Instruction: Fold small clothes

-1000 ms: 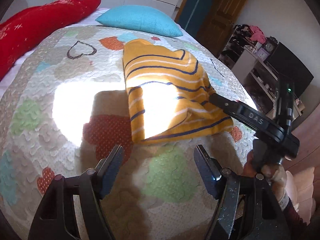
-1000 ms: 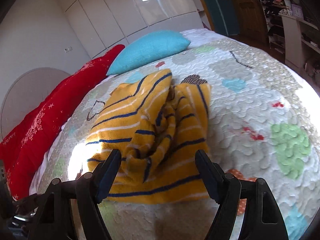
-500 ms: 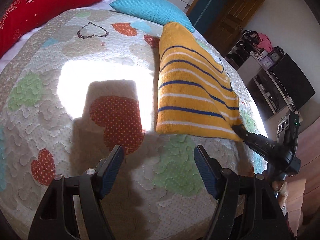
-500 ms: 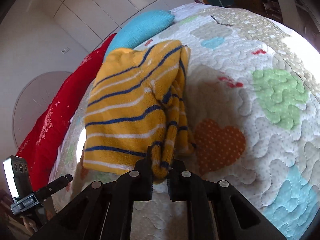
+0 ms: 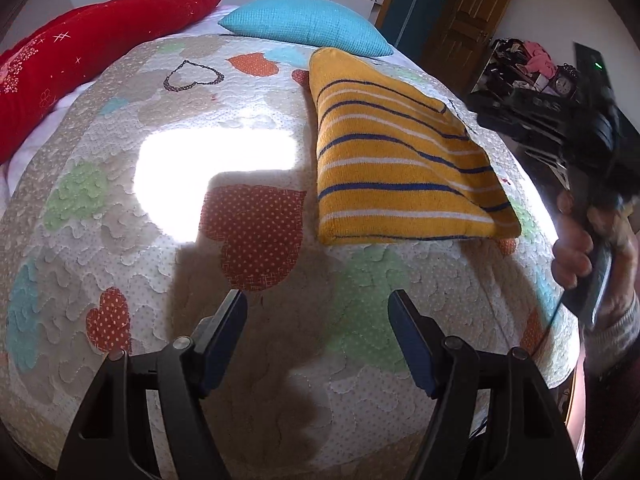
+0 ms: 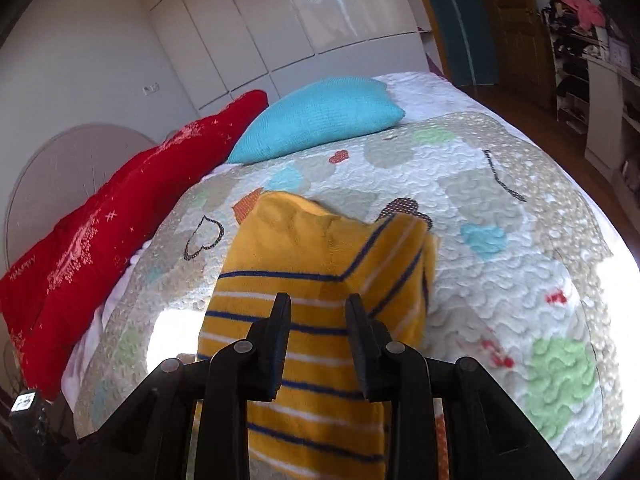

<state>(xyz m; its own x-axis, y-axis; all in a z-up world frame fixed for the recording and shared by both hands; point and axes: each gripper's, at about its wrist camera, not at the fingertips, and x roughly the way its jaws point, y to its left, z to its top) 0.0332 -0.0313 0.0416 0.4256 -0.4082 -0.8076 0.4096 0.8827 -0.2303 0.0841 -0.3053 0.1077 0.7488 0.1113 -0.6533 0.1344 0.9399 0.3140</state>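
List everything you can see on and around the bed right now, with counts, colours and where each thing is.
Striped garment: one, yellow with blue and white stripes, lying folded on the quilt.
Quilt: one, pale with coloured hearts, covering the bed.
Cushion: one, turquoise, at the bed's head.
Long pillow: one, red, beside the cushion.
Wardrobe: white, behind the bed.
Door: one, brown wood, far right.
Left gripper: black, jaws open over bare quilt.
Right gripper: black, jaws opening above the garment.

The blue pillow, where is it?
The blue pillow lies at the bed's far end, beside the red cushion, just beyond the striped garment.
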